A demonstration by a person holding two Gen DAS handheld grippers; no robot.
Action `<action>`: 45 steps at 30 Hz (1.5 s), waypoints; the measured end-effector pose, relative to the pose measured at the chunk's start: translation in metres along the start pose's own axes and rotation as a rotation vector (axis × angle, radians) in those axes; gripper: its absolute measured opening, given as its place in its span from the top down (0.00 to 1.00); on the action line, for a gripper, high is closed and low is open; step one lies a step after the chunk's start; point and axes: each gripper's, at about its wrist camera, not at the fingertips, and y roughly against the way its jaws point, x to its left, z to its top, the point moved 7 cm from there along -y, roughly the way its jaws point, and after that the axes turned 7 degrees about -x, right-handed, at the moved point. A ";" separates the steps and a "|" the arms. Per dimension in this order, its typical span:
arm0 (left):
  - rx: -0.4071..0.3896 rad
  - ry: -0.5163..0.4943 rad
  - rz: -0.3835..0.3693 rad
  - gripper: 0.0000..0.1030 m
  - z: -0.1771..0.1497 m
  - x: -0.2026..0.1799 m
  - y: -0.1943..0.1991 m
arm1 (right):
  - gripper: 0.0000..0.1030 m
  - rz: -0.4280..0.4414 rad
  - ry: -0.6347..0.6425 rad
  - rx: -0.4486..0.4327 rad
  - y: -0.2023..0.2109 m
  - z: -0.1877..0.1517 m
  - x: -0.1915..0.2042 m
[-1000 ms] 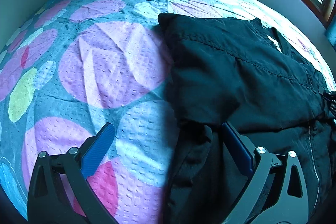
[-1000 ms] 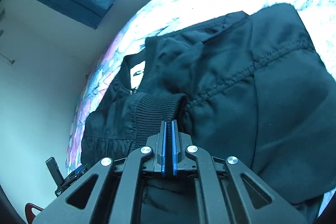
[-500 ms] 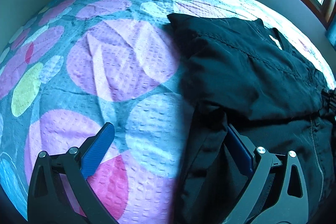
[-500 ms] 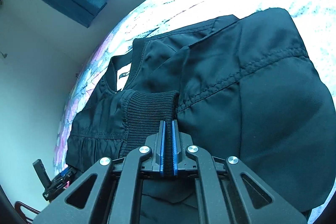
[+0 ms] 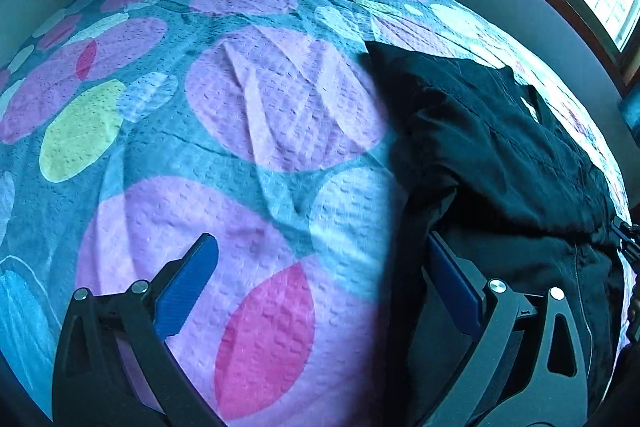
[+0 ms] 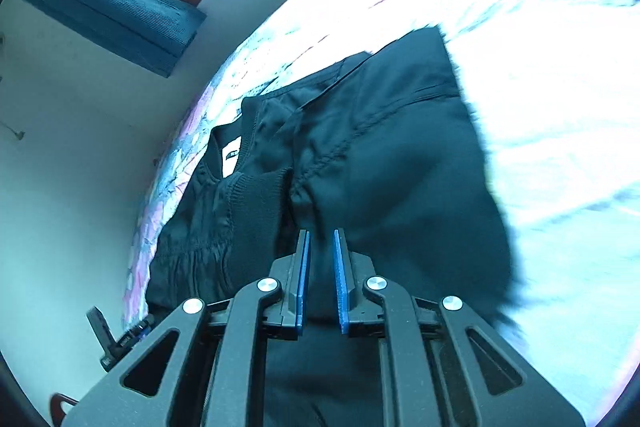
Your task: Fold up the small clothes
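A black jacket (image 5: 500, 155) lies on the bed, with one sleeve folded across its body. Its ribbed cuff (image 6: 256, 203) rests beside the collar and its white label (image 6: 231, 157). My right gripper (image 6: 320, 233) hovers just behind the cuff. Its jaws are opening, a narrow gap shows between the blue pads (image 6: 303, 275), and they press on nothing. My left gripper (image 5: 320, 263) stands open wide over the bedspread at the jacket's left edge. Its right finger (image 5: 452, 287) is against the black fabric, and its left finger (image 5: 188, 283) is over the bedspread.
The bedspread (image 5: 248, 99) is teal with pink, purple and yellow circles and stretches far to the left of the jacket. A pale wall (image 6: 60, 187) and a window with a blue curtain (image 6: 104, 11) run along the bed's far side.
The right gripper was shut on the ribbed cuff; its jaws have now parted, let it go and drawn back. The left gripper slid left, so the jacket sits further right in its view.
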 end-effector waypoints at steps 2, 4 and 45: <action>0.010 -0.019 -0.012 0.02 -0.007 0.000 0.007 | 0.87 -0.008 0.000 -0.012 0.021 -0.004 -0.009; 0.021 -0.020 -0.036 0.02 -0.013 0.000 0.013 | 0.78 -0.012 -0.011 -0.016 0.039 -0.009 -0.018; 0.330 0.101 -0.773 0.02 -0.168 -0.087 0.126 | 0.42 0.274 -0.065 0.254 0.145 -0.185 -0.029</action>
